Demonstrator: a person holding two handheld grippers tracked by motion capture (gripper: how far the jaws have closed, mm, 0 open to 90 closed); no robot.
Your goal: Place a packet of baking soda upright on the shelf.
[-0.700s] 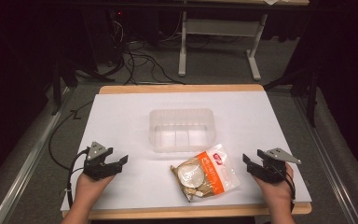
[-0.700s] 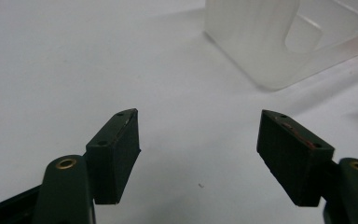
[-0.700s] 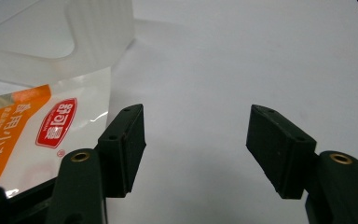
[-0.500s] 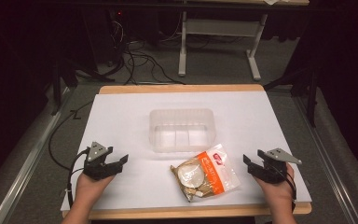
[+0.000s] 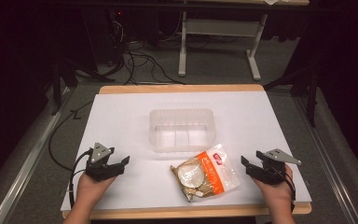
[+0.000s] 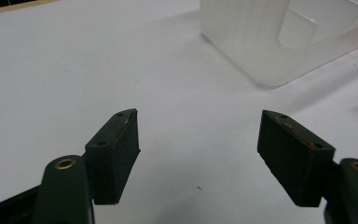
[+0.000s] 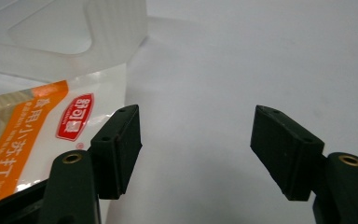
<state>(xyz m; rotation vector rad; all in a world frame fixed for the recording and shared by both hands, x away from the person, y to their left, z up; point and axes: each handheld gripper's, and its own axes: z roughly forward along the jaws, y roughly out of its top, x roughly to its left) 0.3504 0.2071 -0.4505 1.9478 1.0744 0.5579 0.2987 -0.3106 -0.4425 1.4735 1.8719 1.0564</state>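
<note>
A clear plastic tub (image 5: 182,130) stands empty in the middle of the white table sheet (image 5: 121,112). Just in front of it lies a see-through snack bag with an orange stripe and a red label (image 5: 205,173). My left gripper (image 5: 122,164) rests near the front left, open, nothing between its jaws; its own view shows the tub's corner (image 6: 279,42) ahead to the right. My right gripper (image 5: 245,165) sits open at the front right, a short way right of the bag. In the right gripper view (image 7: 196,140) the bag (image 7: 32,130) lies beside the left jaw, apart from it.
The table has a wooden rim (image 5: 182,88) at the back and front. Beyond it the floor holds tangled cables (image 5: 135,60) and a white desk frame (image 5: 219,42). Black cables trail from each gripper off the table's front corners.
</note>
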